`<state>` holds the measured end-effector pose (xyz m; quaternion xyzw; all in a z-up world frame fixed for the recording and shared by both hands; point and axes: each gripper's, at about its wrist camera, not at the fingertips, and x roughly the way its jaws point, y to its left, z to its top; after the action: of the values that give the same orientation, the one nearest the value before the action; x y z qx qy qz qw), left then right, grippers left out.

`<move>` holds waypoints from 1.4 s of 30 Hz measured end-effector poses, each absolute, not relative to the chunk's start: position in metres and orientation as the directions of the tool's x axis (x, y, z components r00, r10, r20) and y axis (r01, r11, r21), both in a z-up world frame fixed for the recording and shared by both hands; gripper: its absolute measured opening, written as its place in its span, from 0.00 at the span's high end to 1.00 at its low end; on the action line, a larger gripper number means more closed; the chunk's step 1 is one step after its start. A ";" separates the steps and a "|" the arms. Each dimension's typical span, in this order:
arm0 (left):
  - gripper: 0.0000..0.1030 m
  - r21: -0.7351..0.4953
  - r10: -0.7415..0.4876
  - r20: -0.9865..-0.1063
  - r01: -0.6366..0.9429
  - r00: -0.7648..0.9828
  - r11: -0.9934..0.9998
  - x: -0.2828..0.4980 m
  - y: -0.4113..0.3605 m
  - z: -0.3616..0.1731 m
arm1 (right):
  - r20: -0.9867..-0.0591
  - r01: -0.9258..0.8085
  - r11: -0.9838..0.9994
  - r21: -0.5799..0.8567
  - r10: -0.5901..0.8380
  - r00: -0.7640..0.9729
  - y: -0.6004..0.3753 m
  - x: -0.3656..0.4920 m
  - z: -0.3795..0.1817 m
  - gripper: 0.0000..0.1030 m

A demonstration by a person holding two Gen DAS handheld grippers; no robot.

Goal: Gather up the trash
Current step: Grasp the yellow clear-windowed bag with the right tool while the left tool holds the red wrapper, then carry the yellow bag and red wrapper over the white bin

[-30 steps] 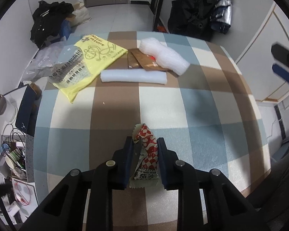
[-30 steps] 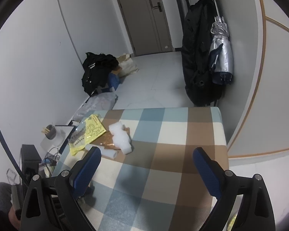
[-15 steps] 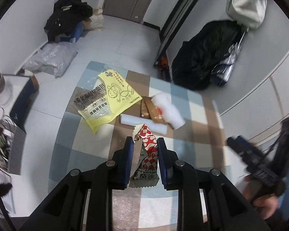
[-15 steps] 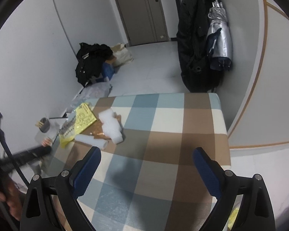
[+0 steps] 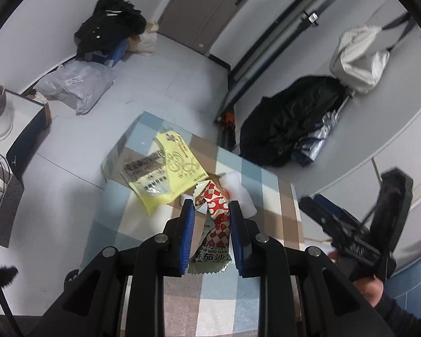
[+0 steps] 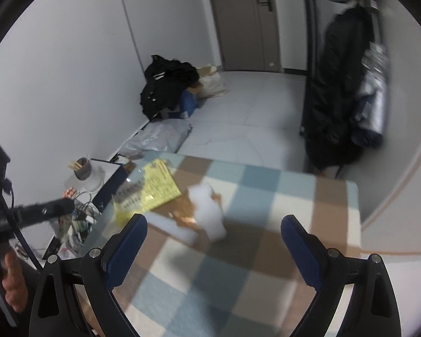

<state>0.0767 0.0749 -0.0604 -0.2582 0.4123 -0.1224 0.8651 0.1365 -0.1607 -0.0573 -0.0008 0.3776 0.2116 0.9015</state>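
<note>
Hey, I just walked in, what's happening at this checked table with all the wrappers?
A person is clearing trash with a hand-held gripper in each hand. The left hand-held gripper is shut on a crumpled red-and-white snack wrapper, held up above the blue, brown and cream checked table. The right hand-held gripper is open and empty over the table. A yellow plastic bag, white foam pieces and a brown wrapper are lying at the far corner.

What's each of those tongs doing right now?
Left tongs: shut on the wrapper.
Right tongs: open, empty.
</note>
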 end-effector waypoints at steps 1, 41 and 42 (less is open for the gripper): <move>0.81 -0.558 -0.430 -0.643 -0.004 0.634 0.830 0.077 0.079 -0.061 | -0.682 -0.400 0.901 0.165 0.397 0.613 -0.151 0.145 -0.055 0.06; 0.81 -0.676 -0.382 -0.552 -0.130 0.741 0.725 0.096 0.159 -0.045 | -0.890 -0.647 0.756 -0.102 0.221 0.398 0.024 0.250 -0.154 0.98; 0.81 -0.672 -0.373 -0.549 -0.129 0.748 0.729 0.095 0.158 -0.044 | -0.891 -0.648 0.754 -0.112 0.212 0.401 0.025 0.248 -0.154 0.98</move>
<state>0.0952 0.1583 -0.0435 -0.3609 0.3480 -0.0707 0.8623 0.2477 0.0248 -0.1538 -0.2279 0.4777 0.2669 0.8054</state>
